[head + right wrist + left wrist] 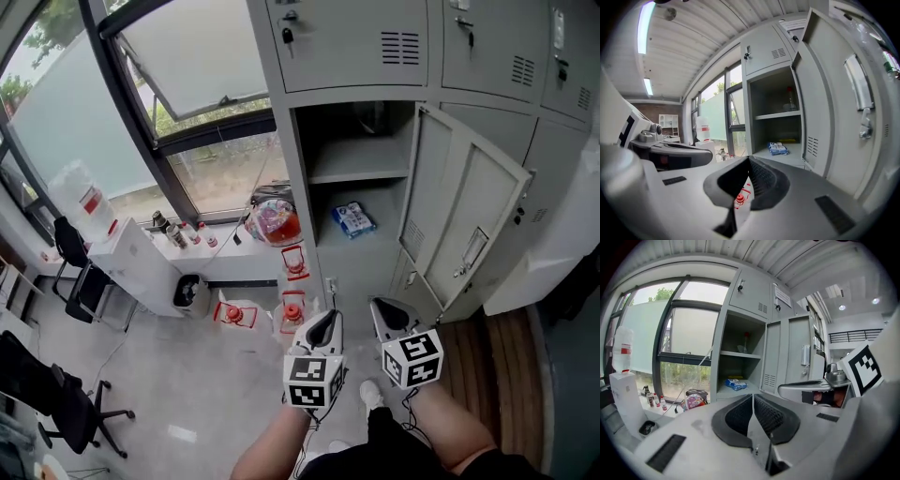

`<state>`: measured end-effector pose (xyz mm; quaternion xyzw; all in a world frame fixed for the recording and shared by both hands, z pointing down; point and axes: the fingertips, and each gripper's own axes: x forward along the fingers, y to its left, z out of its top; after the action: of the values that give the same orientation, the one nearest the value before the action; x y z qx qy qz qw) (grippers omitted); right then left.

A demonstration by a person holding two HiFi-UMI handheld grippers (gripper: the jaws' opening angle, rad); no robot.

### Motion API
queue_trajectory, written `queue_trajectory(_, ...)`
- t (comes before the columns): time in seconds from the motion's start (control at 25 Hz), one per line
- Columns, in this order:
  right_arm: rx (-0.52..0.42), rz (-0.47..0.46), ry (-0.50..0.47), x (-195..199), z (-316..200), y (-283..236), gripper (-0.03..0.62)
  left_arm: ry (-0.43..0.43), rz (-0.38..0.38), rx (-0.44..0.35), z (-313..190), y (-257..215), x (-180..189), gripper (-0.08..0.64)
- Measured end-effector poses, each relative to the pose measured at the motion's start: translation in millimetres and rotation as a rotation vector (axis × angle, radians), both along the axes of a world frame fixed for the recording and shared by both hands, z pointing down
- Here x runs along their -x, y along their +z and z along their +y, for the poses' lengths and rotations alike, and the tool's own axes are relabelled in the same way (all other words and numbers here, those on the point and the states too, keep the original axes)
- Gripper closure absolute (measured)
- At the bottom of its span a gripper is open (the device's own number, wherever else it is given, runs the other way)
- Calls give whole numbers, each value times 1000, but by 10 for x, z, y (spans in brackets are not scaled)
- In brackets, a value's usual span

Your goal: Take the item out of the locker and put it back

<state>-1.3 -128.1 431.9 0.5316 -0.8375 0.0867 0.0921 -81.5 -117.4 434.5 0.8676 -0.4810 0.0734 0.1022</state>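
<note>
The grey locker [302, 169] stands with its door [469, 216] swung wide to the right, and the task's thing, a flat blue packet [353, 218], lies on the floor of the lower compartment, under the shelf [361, 173] and towards the middle. Neither claw touches it. Both are held low in the head view, well apart from the locker opening, side by side and pointing towards it. The left claw [325, 317] has its jaws pressed together with nothing between them, as the left gripper view shows [753, 397]; the blue packet [735, 384] sits far beyond its tips in the open compartment. The right claw [380, 305] also has its tips meeting with nothing held [749, 159], and only the floor shows through the slit lower down between its pads. From that side the packet [778, 148] lies flat near the front edge of the compartment floor. A small thing with a red top [790, 96] stands on the shelf above, too small to tell. Left of the locker, by the window, are a colourful bag [274, 222], red-capped containers [293, 262] on the floor and a white water dispenser [80, 202].
</note>
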Motion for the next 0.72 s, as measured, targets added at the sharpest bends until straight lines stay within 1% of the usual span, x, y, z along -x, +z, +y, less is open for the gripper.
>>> queue_trajectory(0.12,1,3,-1,13,278,-18,540,3,1,-4,276,-24,30,537)
queue_trajectory(0.36,0,5,-10,13,655,-12,539,1,13,-1,669,-16,40,538)
queue_trajectory(0.56,-11,5,-30,-36,858,-89,540,-25,36,-10,841,-99,13,538)
queue_trajectory(0.72,-21,3,-35,-100,953,-124,540,-24,36,-15,917,-113,-54,538)
